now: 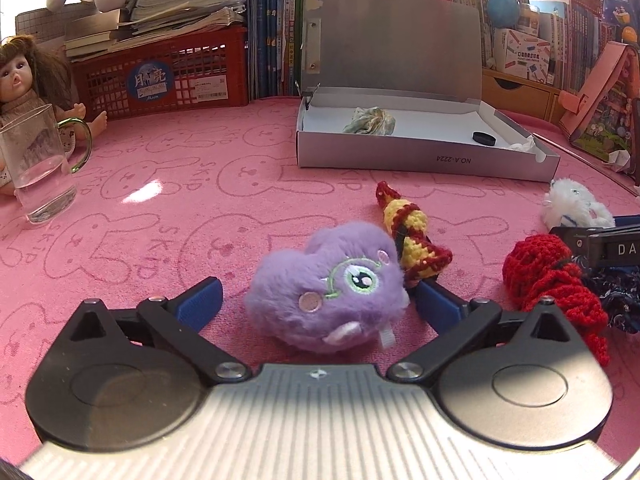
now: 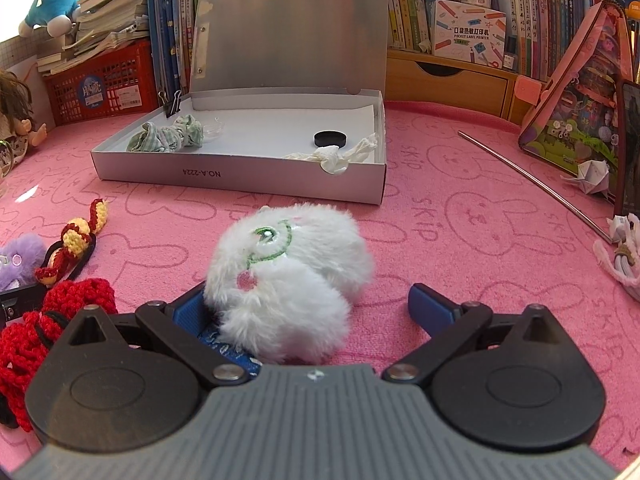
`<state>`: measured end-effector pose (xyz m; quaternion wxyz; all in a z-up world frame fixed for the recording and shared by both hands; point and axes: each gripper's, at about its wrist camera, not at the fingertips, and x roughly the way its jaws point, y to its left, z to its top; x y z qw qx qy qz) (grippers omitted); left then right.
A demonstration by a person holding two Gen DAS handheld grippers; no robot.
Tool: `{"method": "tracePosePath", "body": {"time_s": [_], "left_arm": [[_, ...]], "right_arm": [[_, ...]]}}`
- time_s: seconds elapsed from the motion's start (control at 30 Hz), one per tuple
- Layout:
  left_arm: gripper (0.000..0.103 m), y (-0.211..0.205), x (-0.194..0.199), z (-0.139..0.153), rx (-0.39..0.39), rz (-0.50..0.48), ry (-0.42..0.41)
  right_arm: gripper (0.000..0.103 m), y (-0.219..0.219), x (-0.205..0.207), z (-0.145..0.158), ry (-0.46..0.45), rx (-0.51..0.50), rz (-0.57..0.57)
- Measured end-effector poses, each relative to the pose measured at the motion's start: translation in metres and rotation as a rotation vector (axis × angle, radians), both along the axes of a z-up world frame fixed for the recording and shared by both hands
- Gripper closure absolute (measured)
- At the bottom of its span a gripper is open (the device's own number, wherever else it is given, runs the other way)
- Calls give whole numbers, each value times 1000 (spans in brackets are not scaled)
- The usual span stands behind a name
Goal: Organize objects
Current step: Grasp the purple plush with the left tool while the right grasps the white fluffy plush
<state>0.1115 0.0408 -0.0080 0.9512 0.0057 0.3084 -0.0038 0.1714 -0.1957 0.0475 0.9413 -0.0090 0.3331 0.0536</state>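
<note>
A purple plush toy point(image 1: 326, 294) lies on the pink cloth between the spread blue fingers of my left gripper point(image 1: 320, 300), which is open. A white plush toy point(image 2: 288, 280) lies between the spread fingers of my right gripper point(image 2: 316, 304), which is open; the toy leans against the left finger. An open silver box point(image 1: 424, 160) stands behind, also in the right wrist view point(image 2: 240, 176); it holds a crumpled green cloth point(image 2: 166, 138), a black disc point(image 2: 330, 139) and a white knotted cloth point(image 2: 340, 158). A yellow-red crochet piece point(image 1: 412, 236) and a red crochet piece point(image 1: 548, 280) lie nearby.
A glass mug point(image 1: 38, 168) and a doll point(image 1: 20, 80) stand at the left. A red basket point(image 1: 160, 76) with books and a book row line the back. A metal rod point(image 2: 532, 178), a pink paper house point(image 2: 580, 116) and a white cord point(image 2: 624, 256) are at the right.
</note>
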Motion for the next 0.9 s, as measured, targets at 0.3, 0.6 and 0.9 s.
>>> {"method": "tracePosePath", "body": {"time_s": [0.3,0.6,0.9], "left_arm": [[0,-3,1,0,7,27,9],[7,1,-1,3,-11,5,12],[35,4,-3,12,-31,-3,24]], "right_arm": [[0,0,0,-2,1,-1,-5],[4,1,-2,-1,-6,2,26],[28,11,-11,11,-64,-21,61]]}}
